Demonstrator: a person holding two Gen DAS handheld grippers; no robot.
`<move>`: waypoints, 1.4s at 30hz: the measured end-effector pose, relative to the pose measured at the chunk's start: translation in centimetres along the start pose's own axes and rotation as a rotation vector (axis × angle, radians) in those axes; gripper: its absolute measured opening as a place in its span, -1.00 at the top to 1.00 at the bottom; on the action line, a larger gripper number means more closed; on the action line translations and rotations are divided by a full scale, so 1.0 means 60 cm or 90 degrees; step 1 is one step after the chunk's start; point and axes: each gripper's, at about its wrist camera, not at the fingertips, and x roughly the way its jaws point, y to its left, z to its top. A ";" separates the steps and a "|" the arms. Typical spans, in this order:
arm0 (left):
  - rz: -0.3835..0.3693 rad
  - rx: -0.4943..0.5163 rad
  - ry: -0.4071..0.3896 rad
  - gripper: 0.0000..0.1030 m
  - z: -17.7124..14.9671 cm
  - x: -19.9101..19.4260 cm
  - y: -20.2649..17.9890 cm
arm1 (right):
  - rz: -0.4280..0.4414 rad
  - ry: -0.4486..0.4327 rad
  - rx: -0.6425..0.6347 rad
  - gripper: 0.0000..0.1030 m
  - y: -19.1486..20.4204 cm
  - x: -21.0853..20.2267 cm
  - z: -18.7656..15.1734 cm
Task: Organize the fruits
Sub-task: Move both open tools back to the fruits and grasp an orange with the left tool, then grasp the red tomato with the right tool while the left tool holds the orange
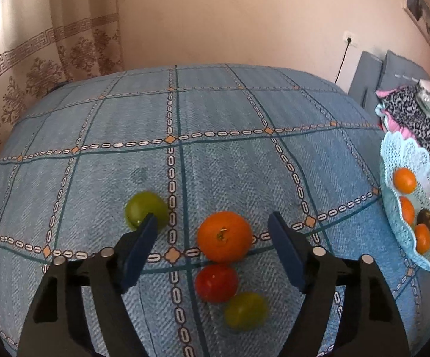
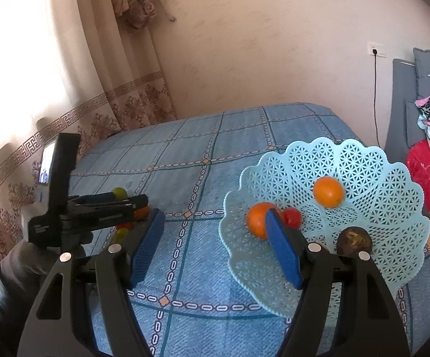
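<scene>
Left wrist view, going left to right: a green fruit (image 1: 145, 209) sits at about 10 o'clock, half tucked behind the tip of the left finger (image 1: 142, 245) of the left gripper (image 1: 213, 226). That claw is fairly wide and grips nothing. Dead centre between the pads is an orange (image 1: 224, 236), with clear gaps on both sides. A red tomato (image 1: 216, 282) touches it at 6 o'clock, and another green fruit (image 1: 246, 311) sits just past that at 5. Way over at 3 o'clock is the lacy blue basket (image 1: 393, 160).

Right wrist view: the right gripper (image 2: 215, 223) is also moderately wide and empty, hanging over the blue checked tablecloth (image 2: 185, 154). Its right finger (image 2: 283, 253) overlaps the basket's near rim, where an orange (image 2: 256, 218) sits at 2 o'clock.
</scene>
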 end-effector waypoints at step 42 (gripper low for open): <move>0.001 -0.184 -0.075 0.24 0.001 -0.077 0.178 | 0.121 0.242 -0.170 -0.06 0.213 0.250 0.005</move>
